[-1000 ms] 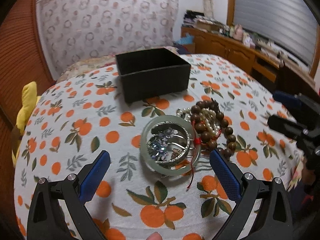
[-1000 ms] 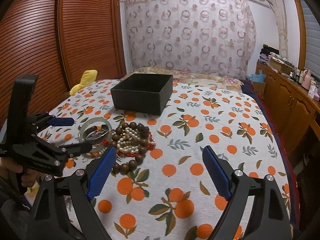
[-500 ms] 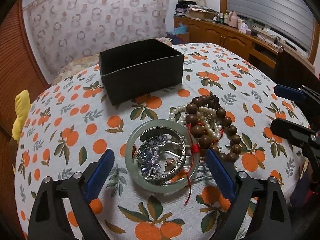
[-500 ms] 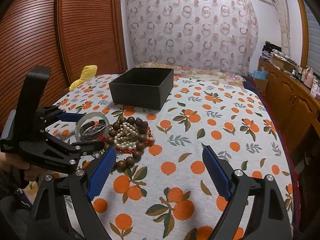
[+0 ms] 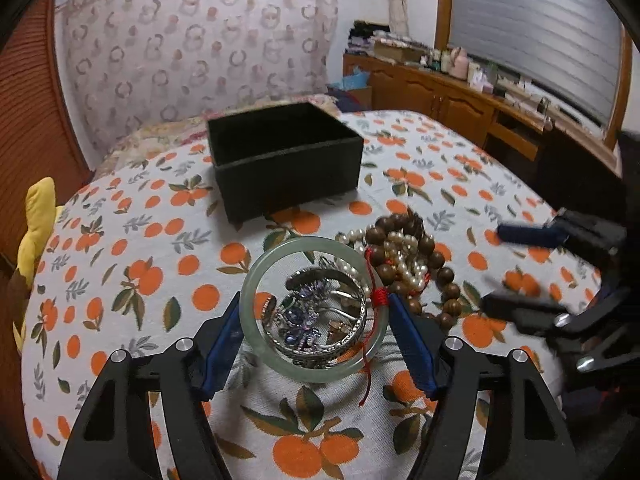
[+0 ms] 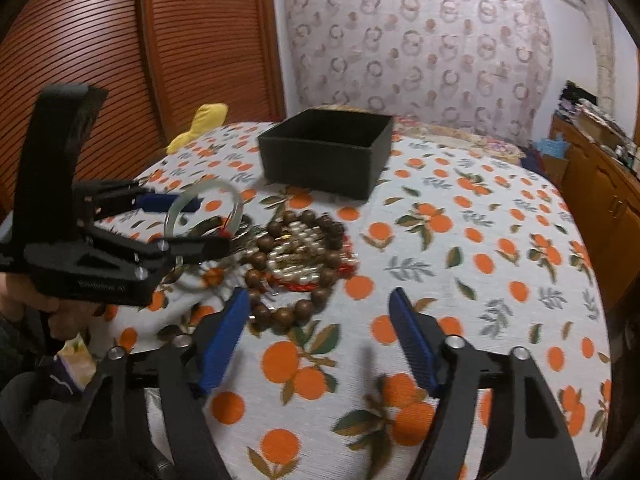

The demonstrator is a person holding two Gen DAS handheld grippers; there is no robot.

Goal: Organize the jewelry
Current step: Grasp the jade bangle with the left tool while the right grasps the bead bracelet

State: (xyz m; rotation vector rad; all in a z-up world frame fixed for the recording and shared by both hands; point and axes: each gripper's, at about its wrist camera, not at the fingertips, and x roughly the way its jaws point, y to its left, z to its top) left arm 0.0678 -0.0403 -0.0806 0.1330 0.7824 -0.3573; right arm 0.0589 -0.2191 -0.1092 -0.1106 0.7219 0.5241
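Left gripper (image 5: 314, 330) straddles the pale green jade bangle (image 5: 256, 276); its jaws have just been closing, and the blue pads (image 5: 224, 344) sit at the bangle's outer edges on both sides. Contact cannot be told for sure from the left wrist view, so no confirmed grasp. In the right wrist view the bangle (image 6: 236, 200) looks tilted between the left gripper's fingers, blurred.

Inside the bangle ring lies a silver bracelet (image 5: 352, 336) with a purple-stone brooch-like piece (image 5: 304, 320). A red cord (image 5: 374, 280) is tied on the bangle's right side and trails toward the near edge of the bed.

Right gripper (image 6: 318, 336) hangs over the orange-print bedspread (image 6: 460, 248), jaws just been closing, nothing between them, released. It sits at the near side of the bead pile: brown wooden beads (image 6: 280, 314) and a pearl strand (image 6: 292, 256), heaped mid-bed, touching the bangle.

Black open box (image 5: 286, 160) stands farther back on the bed, apart from the jewelry pile. Yellow plush toy (image 5: 38, 216) at the left edge. A hand (image 6: 24, 300) grips the left gripper's handle.
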